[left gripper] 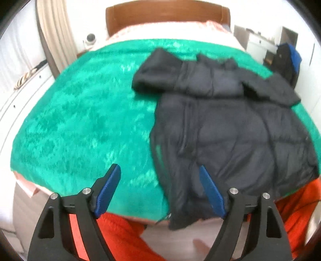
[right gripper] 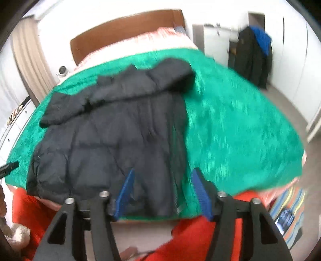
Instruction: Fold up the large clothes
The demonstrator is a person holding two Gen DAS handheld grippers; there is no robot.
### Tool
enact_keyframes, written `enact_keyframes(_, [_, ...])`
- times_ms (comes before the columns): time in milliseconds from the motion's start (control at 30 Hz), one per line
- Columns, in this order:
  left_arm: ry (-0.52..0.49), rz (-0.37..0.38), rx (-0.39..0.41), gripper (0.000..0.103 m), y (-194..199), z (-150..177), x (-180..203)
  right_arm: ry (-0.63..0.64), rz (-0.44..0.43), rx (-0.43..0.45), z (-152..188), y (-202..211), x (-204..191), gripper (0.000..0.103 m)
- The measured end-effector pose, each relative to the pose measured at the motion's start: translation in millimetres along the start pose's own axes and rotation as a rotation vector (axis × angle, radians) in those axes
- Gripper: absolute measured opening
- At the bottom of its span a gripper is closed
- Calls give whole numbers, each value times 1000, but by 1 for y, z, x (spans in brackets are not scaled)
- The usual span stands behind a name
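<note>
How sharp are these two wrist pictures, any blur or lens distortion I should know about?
Left wrist view: strong fisheye bend, dark corners; the dark puffer jacket and green blanket are softly smeared, the left gripper crisper. Right wrist view: heavier motion blur, the blanket streaked at right, the background washed out; the right gripper stays fairly sharp.

No readable text

Neither view shows any legible word, label, brand, number or sign; both are too blurred.

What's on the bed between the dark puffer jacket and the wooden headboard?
Only green blanket and pale bedding lie between jacket and headboard; both views show it.
</note>
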State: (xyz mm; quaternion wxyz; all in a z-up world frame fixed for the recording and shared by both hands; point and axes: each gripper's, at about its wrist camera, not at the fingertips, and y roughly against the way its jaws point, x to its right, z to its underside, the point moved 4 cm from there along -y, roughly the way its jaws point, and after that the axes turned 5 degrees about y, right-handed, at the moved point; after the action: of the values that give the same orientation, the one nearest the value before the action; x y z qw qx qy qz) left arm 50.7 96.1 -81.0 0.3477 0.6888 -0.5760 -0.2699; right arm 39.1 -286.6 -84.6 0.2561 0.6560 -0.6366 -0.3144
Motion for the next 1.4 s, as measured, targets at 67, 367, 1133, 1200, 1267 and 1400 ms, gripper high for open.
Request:
enact_keyframes(67, [-8, 12, 29, 85, 4, -7, 7, 21, -10, 28, -9, 6, -8, 65])
enact_keyframes(367, [-81, 75, 49, 90, -20, 1, 56, 97, -133, 14, -5, -27, -46, 65])
enact_keyframes(1133, [-134, 12, -86, 102, -84, 43, 67, -55, -175, -183, 44, -104, -30, 75])
enact_keyframes(1200, [-137, 8, -86, 102, -84, 44, 68, -57, -177, -182, 45, -103, -29, 75])
enact_keyframes(1267, [-143, 2, -83, 103, -84, 44, 69, -58, -178, -182, 45, -103, -29, 75])
enact_keyframes(1400, [-153, -7, -87, 103, -86, 45, 71, -58, -179, -181, 45, -103, -29, 75])
